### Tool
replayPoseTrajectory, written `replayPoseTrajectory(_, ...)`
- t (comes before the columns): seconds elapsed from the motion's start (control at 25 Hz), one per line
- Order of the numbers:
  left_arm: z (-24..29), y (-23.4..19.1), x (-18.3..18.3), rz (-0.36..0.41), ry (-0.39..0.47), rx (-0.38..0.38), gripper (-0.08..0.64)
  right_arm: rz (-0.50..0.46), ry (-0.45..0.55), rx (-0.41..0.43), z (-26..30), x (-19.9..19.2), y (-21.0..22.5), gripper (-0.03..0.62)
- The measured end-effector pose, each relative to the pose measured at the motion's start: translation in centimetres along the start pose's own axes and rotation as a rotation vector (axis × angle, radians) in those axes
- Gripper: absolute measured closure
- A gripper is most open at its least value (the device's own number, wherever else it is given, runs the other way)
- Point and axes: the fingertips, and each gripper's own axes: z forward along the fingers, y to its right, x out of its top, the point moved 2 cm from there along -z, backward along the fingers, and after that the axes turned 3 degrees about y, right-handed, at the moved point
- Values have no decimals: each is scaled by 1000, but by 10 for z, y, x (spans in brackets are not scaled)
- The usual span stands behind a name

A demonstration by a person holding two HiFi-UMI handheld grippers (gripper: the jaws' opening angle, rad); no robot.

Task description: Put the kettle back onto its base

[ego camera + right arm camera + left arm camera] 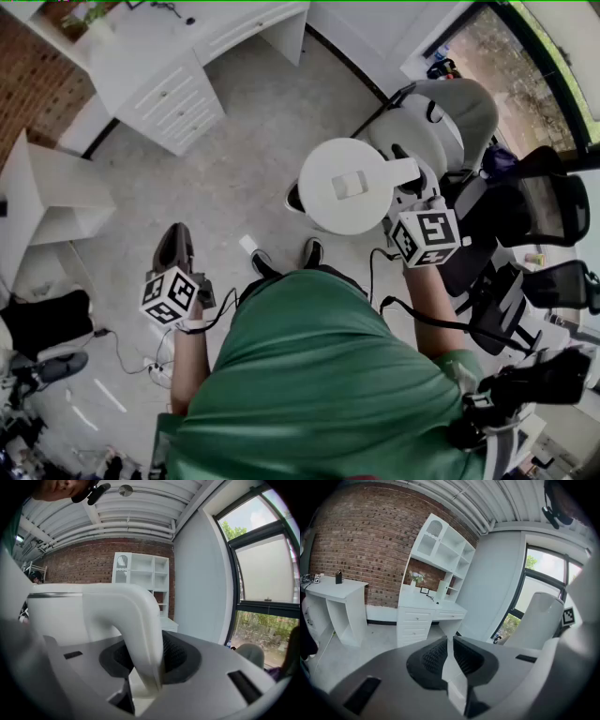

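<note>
Hanging in mid-air over the grey floor point(234, 169), the white kettle point(349, 186) sits at about one o'clock from the person's green shirt point(328, 375). It is lid-up and level, probably so that nothing spills. The right tongs point(413, 180) pinch its handle point(136, 630) from the three o'clock side and bear its weight. The left tongs point(174, 249), at nine o'clock, are pressed together on nothing and look idle. No base shows in any view.

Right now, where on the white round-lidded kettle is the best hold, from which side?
The arched handle of the white kettle, from its outer side: it loops clear of the body, leaving room for fingers. The right gripper clamps it there.
</note>
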Motion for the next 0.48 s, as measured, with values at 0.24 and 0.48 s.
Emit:
replayPoseTrajectory(0.24, 0, 1, 2, -4, 2, 1, 508, -2, -2, 5, 2, 2, -1, 459)
replayPoseTrajectory(0.48, 1, 10, -7, -8, -7, 0, 508, 6, -10, 11, -2, -3, 6, 457)
